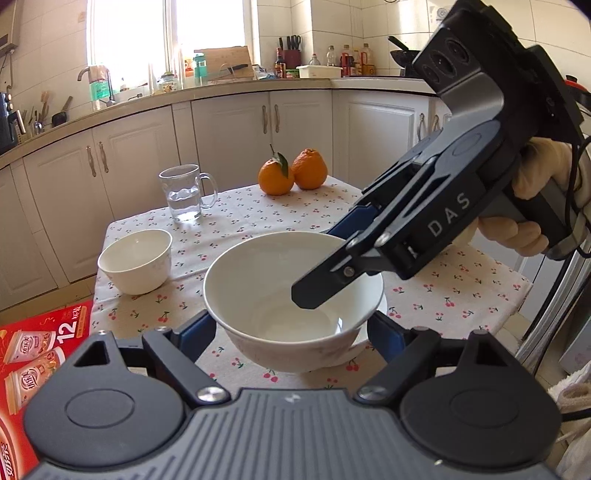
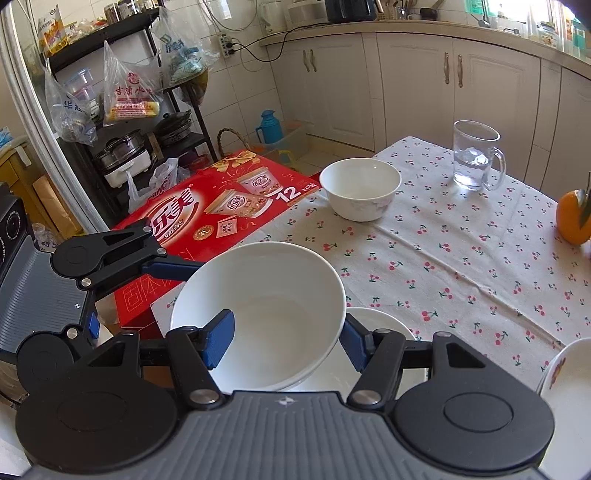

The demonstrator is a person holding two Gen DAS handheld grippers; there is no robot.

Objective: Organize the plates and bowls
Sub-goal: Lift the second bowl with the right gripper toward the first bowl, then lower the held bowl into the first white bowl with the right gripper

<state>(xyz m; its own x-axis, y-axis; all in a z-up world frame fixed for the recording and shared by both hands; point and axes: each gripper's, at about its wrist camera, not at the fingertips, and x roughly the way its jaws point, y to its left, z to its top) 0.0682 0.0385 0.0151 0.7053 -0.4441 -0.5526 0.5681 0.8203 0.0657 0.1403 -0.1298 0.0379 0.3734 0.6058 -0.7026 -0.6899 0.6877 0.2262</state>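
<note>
A home kitchen: white cabinets (image 1: pixel 122 155) beneath a curved counter (image 1: pixel 229 86) bearing a knife block (image 1: pixel 291 50), bottles (image 1: pixel 347 59) and a wok (image 1: pixel 404 57); a tiled wall (image 1: pixel 332 22); a shelf rack (image 2: pixel 122 92) stacked with pots (image 2: pixel 122 151) and shopping bags (image 2: pixel 129 92); a bench covered by a cherry-print cloth (image 2: pixel 461 258).

White ware on cherry print
Bowls (image 1: pixel 291 295) plain white; counter (image 2: pixel 461 258) cloth cream with red cherries; oranges (image 1: pixel 291 171) orange; box (image 2: pixel 207 210) red.
</note>
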